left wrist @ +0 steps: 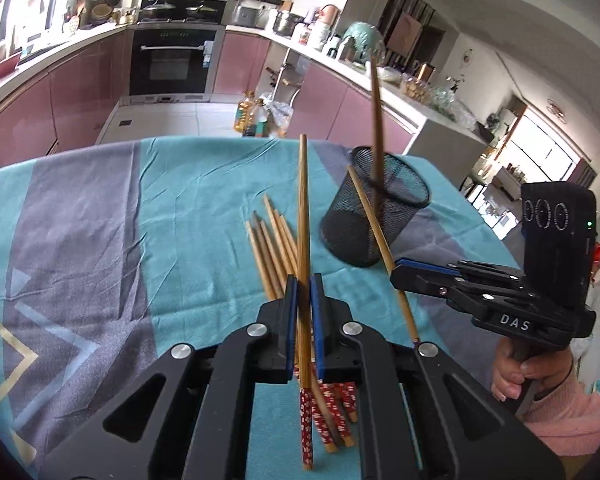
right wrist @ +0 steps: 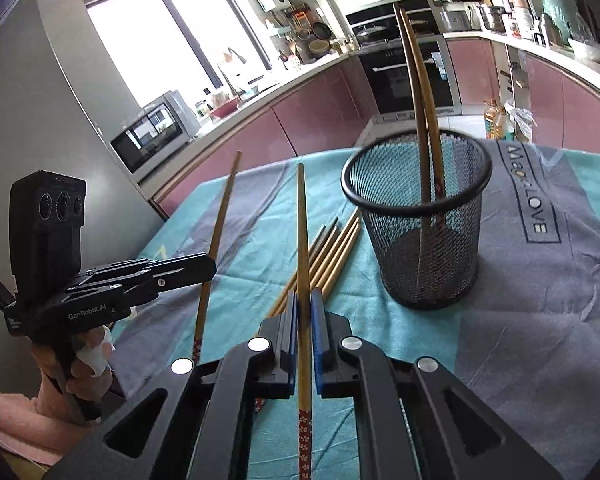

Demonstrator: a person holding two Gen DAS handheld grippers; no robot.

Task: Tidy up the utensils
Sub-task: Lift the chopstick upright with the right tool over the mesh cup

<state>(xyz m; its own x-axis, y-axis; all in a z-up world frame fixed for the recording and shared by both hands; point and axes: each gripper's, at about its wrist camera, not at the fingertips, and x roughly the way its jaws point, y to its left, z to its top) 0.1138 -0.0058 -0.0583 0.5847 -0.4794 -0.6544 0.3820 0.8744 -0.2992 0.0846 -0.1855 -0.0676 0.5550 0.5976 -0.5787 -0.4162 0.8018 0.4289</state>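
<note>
Left wrist view shows us mid-way through loading chopsticks into the cup [left wrist: 374,210]: the left gripper [left wrist: 304,292] is clamped on one chopstick [left wrist: 303,216], its plain tip pointing up and away and its red patterned end hanging below the jaws. To the right, the right gripper [left wrist: 400,270] pinches a second chopstick [left wrist: 374,232] just in front of the cup, with a hand [left wrist: 520,372] on its grip. We judge the step in hand to be the carry from pile to cup. The pile [left wrist: 276,248] lies on the cloth [left wrist: 100,220] near us, left of the cup, several sticks side by side. The cup stands upright on the far right of the cloth; the right wrist view shows two sticks [right wrist: 420,92] already standing in it. Next we need each gripper brought over the rim, the stick tipped closer to upright, patterned end down as the ones inside seem to be, then let go inside.
</note>
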